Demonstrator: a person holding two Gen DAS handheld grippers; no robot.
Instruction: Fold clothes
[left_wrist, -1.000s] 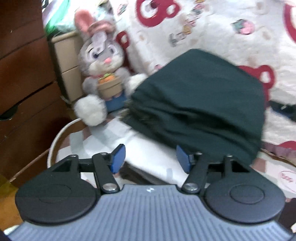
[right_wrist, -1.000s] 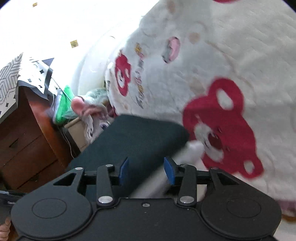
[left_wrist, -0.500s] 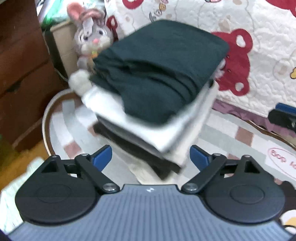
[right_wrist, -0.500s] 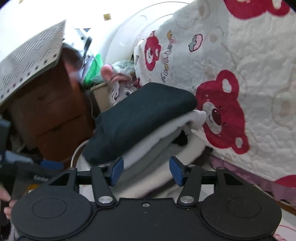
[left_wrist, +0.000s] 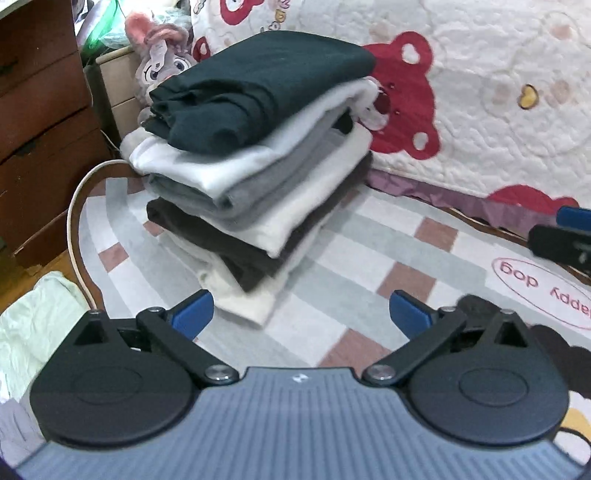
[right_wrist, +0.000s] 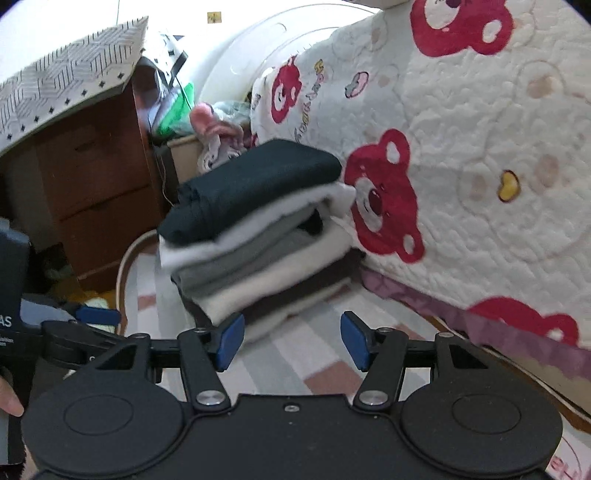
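A stack of folded clothes (left_wrist: 258, 206) stands on the checked rug (left_wrist: 369, 258), topped by a folded dark green garment (left_wrist: 258, 85) over white, grey and dark layers. The same stack (right_wrist: 258, 258) and green garment (right_wrist: 255, 192) show in the right wrist view. My left gripper (left_wrist: 301, 312) hangs short of the stack, its jaws opening wide with only rug between them. My right gripper (right_wrist: 292, 338) is open and empty, just in front of the stack's lower layers. Its finger (left_wrist: 569, 236) shows at the right edge of the left wrist view.
A white quilt with red bears (left_wrist: 480, 92) drapes the bed behind the stack. A plush rabbit (left_wrist: 162, 55) and wooden drawers (left_wrist: 37, 122) stand to the left. A pale green cloth (left_wrist: 33, 321) lies at the near left. A hand (right_wrist: 9, 398) holds the left gripper.
Both grippers have pulled back from the stack and their jaws have widened. The dark green garment, close in front of them a second ago, now rests on top of the stack.
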